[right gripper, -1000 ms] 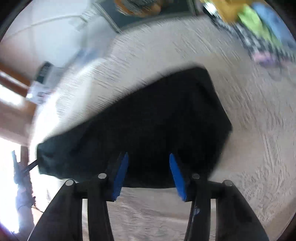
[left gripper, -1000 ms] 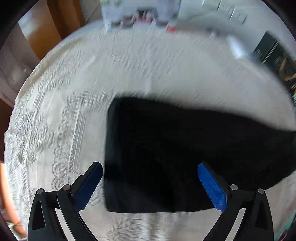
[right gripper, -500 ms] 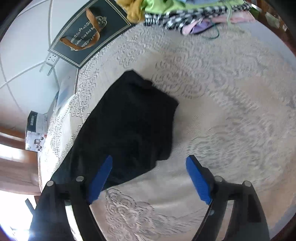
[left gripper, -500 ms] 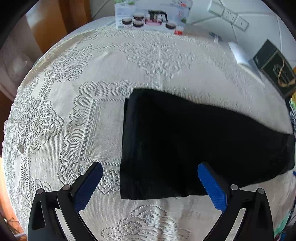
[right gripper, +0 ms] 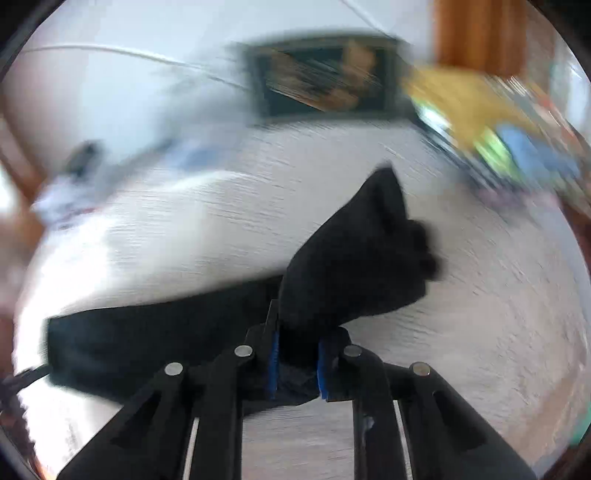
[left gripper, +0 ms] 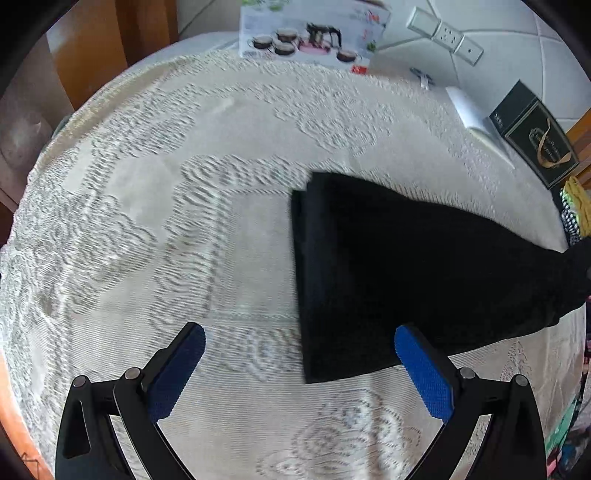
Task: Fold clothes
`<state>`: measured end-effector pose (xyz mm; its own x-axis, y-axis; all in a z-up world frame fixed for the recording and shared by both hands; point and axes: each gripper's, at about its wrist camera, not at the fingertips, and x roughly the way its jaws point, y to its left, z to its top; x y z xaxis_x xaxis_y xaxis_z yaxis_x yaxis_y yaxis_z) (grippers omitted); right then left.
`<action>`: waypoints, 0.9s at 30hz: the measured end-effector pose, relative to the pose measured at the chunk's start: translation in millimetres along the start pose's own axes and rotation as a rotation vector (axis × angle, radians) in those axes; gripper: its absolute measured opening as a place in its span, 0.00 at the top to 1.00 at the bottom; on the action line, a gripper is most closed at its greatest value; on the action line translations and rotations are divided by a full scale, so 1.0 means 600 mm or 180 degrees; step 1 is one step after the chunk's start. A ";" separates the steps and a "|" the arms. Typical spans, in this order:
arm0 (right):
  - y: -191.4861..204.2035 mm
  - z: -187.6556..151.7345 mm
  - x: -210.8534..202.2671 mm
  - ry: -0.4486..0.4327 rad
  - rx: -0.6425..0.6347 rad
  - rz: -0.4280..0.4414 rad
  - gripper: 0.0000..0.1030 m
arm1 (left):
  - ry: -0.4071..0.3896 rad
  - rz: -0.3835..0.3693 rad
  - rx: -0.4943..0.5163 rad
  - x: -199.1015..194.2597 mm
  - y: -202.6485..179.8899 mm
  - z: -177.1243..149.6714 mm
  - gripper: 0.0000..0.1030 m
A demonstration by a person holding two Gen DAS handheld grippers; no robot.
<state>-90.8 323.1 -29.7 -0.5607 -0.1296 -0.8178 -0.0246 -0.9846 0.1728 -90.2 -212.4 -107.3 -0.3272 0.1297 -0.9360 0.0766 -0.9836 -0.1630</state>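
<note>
A black folded garment (left gripper: 399, 266) lies on the white lace tablecloth (left gripper: 166, 221), its squared left end near the table's middle. My left gripper (left gripper: 299, 369) is open and empty, hovering above the cloth near the garment's lower left corner. In the blurred right wrist view my right gripper (right gripper: 295, 360) is shut on the black garment (right gripper: 354, 254), whose right end is lifted and bunched above the jaws while the rest (right gripper: 147, 339) trails left on the table.
A tea-set box (left gripper: 310, 33) and a wall socket (left gripper: 443, 33) sit at the back. A dark gift bag (left gripper: 535, 147) and white paper (left gripper: 469, 110) are back right. A pile of coloured clothes (right gripper: 498, 140) lies at the right edge.
My right gripper has closed on the garment's right end and lifted it. My left gripper has drifted left, so the garment now sits further right in its view.
</note>
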 end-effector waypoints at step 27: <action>0.155 -0.056 0.052 0.0620 -0.0451 0.0926 0.19 | -0.0131 -0.0265 0.0262 -0.023 -0.137 0.039 0.00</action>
<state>-82.4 223.6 -57.6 -0.3592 -0.4126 -0.8371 0.2348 -0.9081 0.3468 -114.3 -136.4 -74.0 -0.3677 0.2076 -0.9065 -0.0296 -0.9769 -0.2118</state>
